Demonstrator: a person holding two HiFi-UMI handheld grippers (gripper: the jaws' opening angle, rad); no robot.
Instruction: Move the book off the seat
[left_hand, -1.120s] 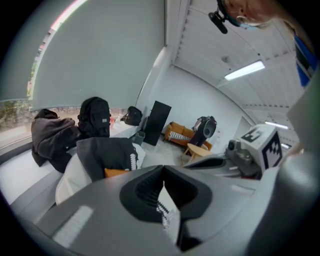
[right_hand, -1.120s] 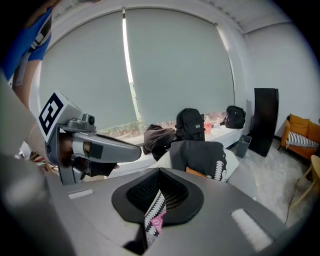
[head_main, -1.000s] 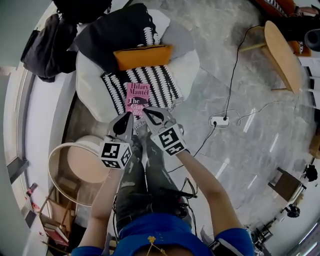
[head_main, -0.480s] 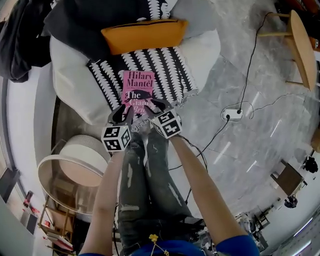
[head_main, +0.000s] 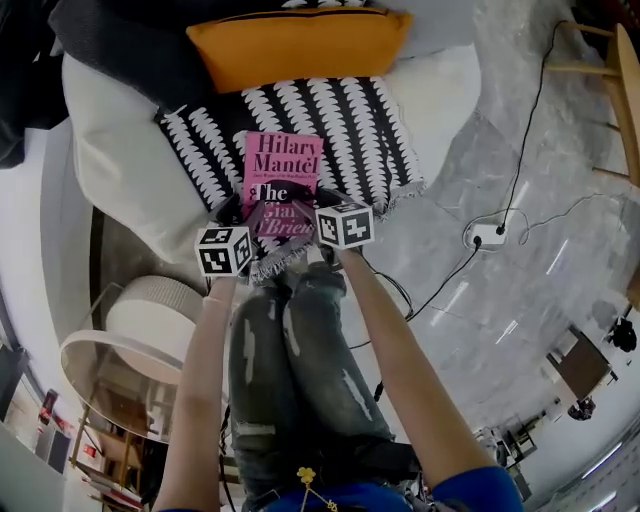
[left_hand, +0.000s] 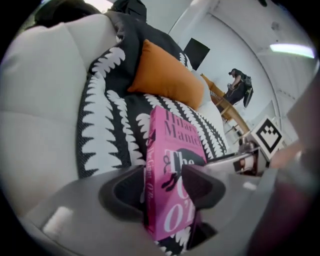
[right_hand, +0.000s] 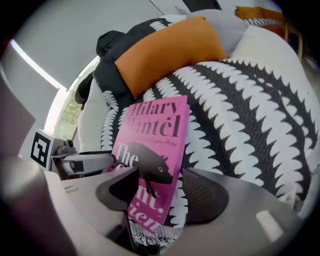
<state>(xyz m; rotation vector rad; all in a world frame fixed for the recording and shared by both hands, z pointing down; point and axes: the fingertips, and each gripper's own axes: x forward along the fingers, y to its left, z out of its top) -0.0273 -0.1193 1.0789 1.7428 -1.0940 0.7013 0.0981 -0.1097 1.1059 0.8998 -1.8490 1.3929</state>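
A pink book (head_main: 283, 170) lies flat on a black-and-white throw (head_main: 350, 130) over the white seat (head_main: 110, 170). My left gripper (head_main: 243, 218) is at the book's near left corner. In the left gripper view the book (left_hand: 172, 150) has its spine and cover between the spread jaws of the left gripper (left_hand: 162, 192). My right gripper (head_main: 318, 212) is at the near right corner; in the right gripper view the book (right_hand: 152, 135) has its lower edge between the right gripper (right_hand: 162, 195) jaws. Both pairs of jaws have just been opening and stand wide, not pressing on the book.
An orange cushion (head_main: 300, 45) rests behind the book against dark clothing (head_main: 120, 40). A round side table (head_main: 100, 360) stands at the left by my legs. A power strip (head_main: 487, 235) with cables lies on the marble floor at the right. A wooden table edge (head_main: 628, 90) shows far right.
Both grippers have dropped from in front of my legs down onto the book's near edge. Their jaws went from shut to wide apart around its corners. The seat looms larger.
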